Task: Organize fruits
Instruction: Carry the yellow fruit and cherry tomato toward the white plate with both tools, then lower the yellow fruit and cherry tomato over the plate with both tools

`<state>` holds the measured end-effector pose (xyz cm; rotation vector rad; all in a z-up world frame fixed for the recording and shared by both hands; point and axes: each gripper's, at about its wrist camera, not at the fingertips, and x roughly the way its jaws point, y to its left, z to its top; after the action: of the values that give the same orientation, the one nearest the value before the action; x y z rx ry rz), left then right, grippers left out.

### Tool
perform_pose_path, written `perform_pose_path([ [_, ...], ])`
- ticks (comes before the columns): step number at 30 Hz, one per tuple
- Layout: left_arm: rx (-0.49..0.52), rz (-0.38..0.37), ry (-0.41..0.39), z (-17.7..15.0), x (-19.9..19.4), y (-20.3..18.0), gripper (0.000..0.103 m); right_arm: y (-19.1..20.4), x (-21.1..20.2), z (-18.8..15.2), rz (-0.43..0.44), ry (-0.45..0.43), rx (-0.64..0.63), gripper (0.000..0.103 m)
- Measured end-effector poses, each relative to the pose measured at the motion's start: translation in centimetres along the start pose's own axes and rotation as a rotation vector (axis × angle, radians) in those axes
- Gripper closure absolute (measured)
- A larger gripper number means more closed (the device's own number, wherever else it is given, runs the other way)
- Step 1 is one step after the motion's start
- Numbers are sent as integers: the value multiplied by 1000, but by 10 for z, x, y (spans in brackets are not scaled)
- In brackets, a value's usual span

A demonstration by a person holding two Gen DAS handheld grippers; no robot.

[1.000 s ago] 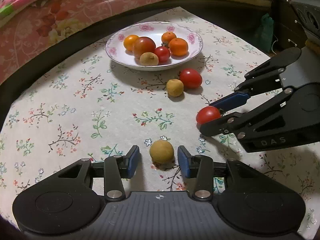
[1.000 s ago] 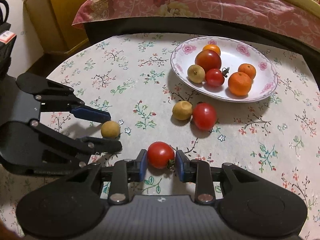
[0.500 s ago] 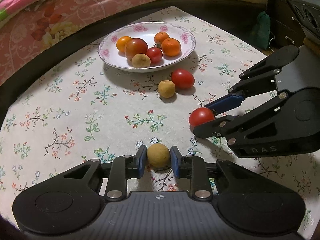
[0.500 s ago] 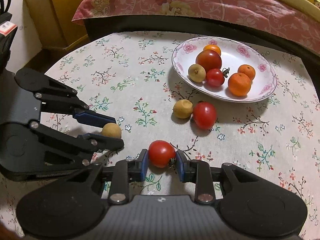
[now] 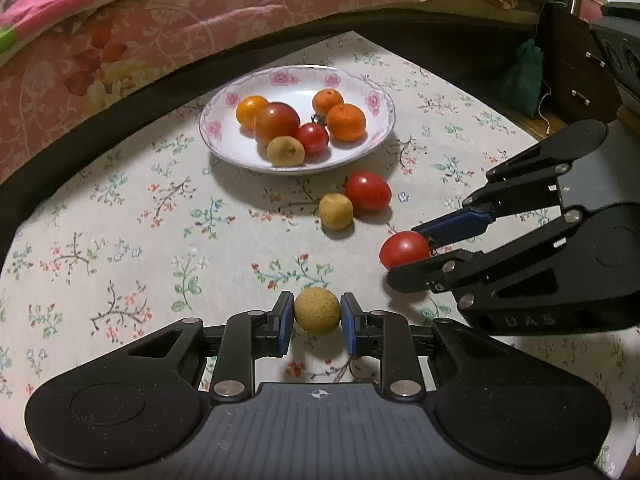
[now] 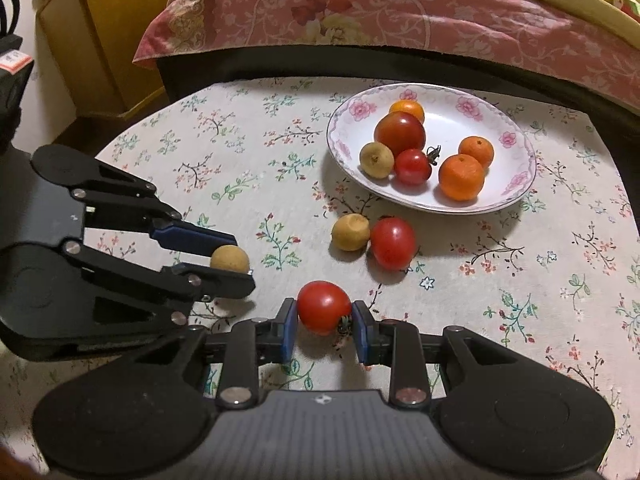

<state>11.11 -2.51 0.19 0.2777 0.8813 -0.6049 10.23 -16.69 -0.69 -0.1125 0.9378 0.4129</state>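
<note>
My left gripper (image 5: 317,318) is shut on a small tan round fruit (image 5: 317,311), held just above the floral tablecloth; it also shows in the right wrist view (image 6: 230,259). My right gripper (image 6: 325,320) is shut on a red tomato (image 6: 323,307), which also shows in the left wrist view (image 5: 405,249). A white floral plate (image 5: 376,128) ahead holds several fruits: oranges, tomatoes and a tan fruit. A loose tan fruit (image 5: 335,211) and a red tomato (image 5: 368,191) lie touching on the cloth in front of the plate.
The table's far edge meets a dark bed frame with a pink floral cover (image 5: 200,20). A dark cabinet (image 5: 576,72) stands at the far right. A yellow cabinet (image 6: 104,40) stands beyond the table's left side in the right wrist view.
My left gripper closed on the tan fruit and lifted it slightly. My right gripper stayed shut on the tomato. Both have risen a little, and the plate sits farther ahead.
</note>
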Motion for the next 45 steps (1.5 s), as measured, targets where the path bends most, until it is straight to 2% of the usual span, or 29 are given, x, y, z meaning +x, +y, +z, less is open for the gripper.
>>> perform_pose_path([
  [10,-26,2,-39,10,-3,2,70,0,-11,7,-6,-52,22,75],
  [31,-29,19,-90,22,-5,2,71,-6,-21,13,-37,-104,49,75],
  [45,-29,54,-180,56,-7,10,72,-27,-26,38,-55,-179,117,75],
])
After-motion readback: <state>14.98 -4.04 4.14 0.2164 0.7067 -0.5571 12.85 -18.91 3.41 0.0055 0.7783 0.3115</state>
